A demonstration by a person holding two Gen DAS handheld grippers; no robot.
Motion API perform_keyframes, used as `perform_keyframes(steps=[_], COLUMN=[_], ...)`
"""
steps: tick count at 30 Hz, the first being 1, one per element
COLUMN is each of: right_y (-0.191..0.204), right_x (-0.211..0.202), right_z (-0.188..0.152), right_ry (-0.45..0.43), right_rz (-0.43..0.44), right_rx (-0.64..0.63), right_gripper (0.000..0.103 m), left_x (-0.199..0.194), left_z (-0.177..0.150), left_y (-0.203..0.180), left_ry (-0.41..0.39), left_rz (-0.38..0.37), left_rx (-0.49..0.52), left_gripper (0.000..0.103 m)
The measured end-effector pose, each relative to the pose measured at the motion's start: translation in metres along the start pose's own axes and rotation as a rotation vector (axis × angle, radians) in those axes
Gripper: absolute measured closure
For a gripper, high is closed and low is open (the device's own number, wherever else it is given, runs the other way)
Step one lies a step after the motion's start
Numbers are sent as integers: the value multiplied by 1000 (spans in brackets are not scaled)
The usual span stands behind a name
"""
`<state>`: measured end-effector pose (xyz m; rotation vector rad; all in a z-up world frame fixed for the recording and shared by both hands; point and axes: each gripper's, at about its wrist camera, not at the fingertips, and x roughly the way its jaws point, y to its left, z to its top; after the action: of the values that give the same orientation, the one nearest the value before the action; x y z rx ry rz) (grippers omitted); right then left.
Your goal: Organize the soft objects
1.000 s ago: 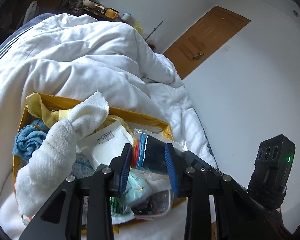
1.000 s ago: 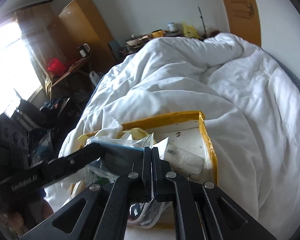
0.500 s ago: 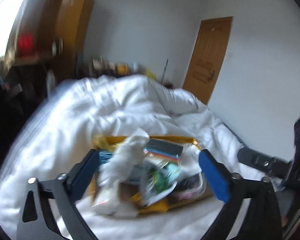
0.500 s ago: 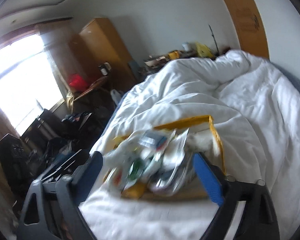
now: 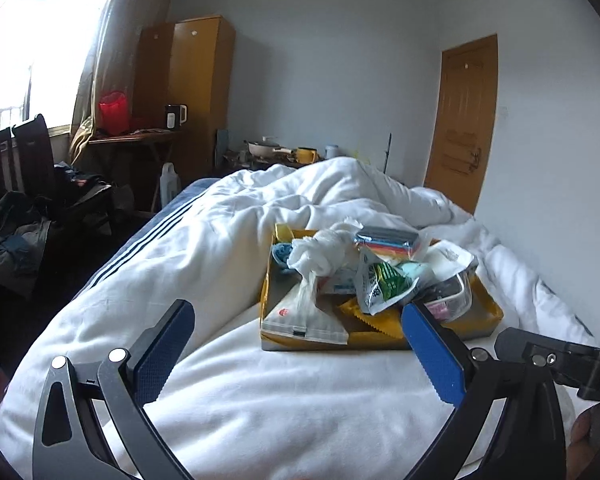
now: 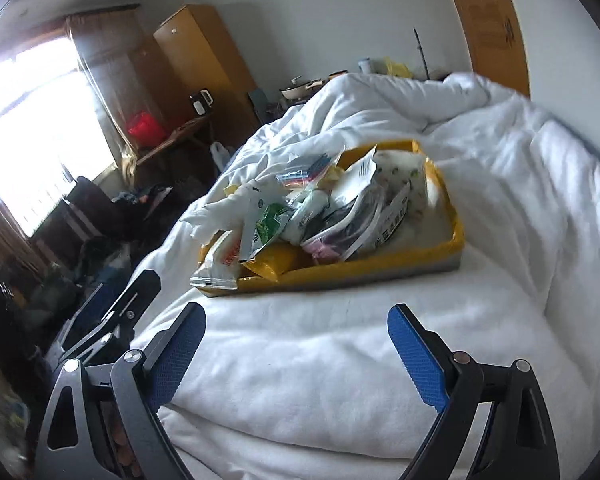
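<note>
Both tools gape empty; green packet (print unreadable) tops the yellow tray.

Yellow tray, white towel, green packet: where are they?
Yellow tray (image 6: pixel 400 261), right wrist view, near rim.
White towel (image 5: pixel 320 254), left wrist view, knotted middle.
Green packet (image 5: pixel 384 280), left wrist view, printed front.

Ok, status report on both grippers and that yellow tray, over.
Left gripper and right gripper: jaws wide, empty. Yellow tray on the white duvet, piled with packets and a white towel. Nothing blocking.
</note>
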<state>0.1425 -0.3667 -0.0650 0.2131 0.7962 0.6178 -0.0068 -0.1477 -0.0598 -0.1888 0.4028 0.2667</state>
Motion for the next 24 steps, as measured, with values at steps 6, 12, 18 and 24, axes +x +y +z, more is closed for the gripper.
perform_keyframes(steps=[6, 12, 18, 24], right_y=[-4, 1, 9, 12], right_x=[-10, -19, -31, -42], right_z=[-3, 0, -2, -6], right_ry=[-30, -69, -115, -154], right_rz=[17, 23, -3, -28], right_rx=[16, -25, -82, -106], right_gripper=[8, 8, 8, 8], left_x=[-3, -5, -9, -12], left_z=[-3, -3, -5, -6], left_y=[1, 7, 13, 16], left_ry=[9, 20, 28, 29], left_rz=[15, 18, 36, 55], left_rx=[-7, -29, -37, -34], left_gripper=[0, 0, 0, 0])
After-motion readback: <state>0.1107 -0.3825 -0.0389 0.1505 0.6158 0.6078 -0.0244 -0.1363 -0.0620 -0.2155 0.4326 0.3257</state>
